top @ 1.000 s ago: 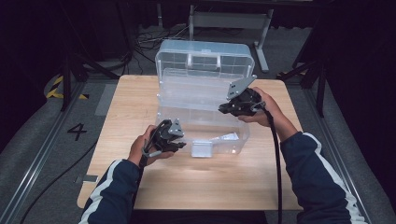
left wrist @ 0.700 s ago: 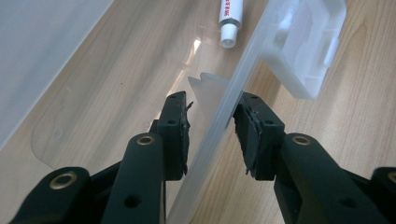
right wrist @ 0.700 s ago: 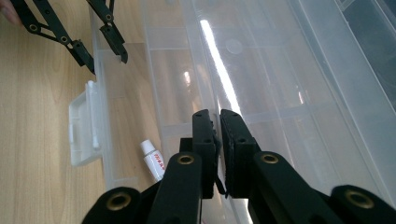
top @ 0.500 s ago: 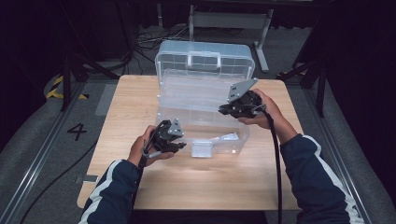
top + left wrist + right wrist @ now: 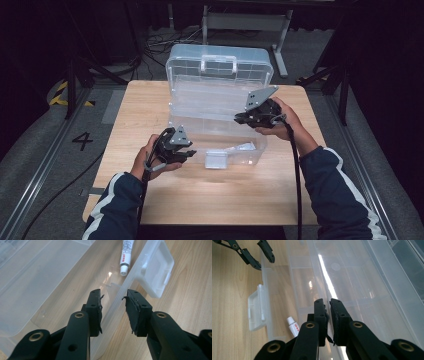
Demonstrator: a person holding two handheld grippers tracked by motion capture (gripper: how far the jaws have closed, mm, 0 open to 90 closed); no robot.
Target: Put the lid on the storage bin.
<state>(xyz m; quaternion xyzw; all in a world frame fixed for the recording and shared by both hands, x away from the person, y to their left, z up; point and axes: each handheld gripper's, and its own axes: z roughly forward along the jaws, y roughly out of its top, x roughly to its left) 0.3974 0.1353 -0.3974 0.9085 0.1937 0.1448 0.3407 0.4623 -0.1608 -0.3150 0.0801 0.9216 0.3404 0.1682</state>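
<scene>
Hands and box sit almost exactly where they were a second ago in the high view; neither forearm has shifted noticeably, and the clear plastic organiser box stays open at the centre of the wooden table, lid tipped back toward the top of the frame.

At lower left of centre in that view the left gripper sits at the box's near-left corner. Its jaws have just been closing a little, after a brief widening. In the left gripper view they stand part open, straddling the thin front wall of the box, one jaw inside and one outside, and I see a gap on each side, so the pads do not press on it. The white latch hangs off the wall at upper right, and a small white tube lies inside the box at top centre.

The right gripper, right of centre in the high view, is clamped on a thin clear inner tray edge, jaws nearly together.
</scene>
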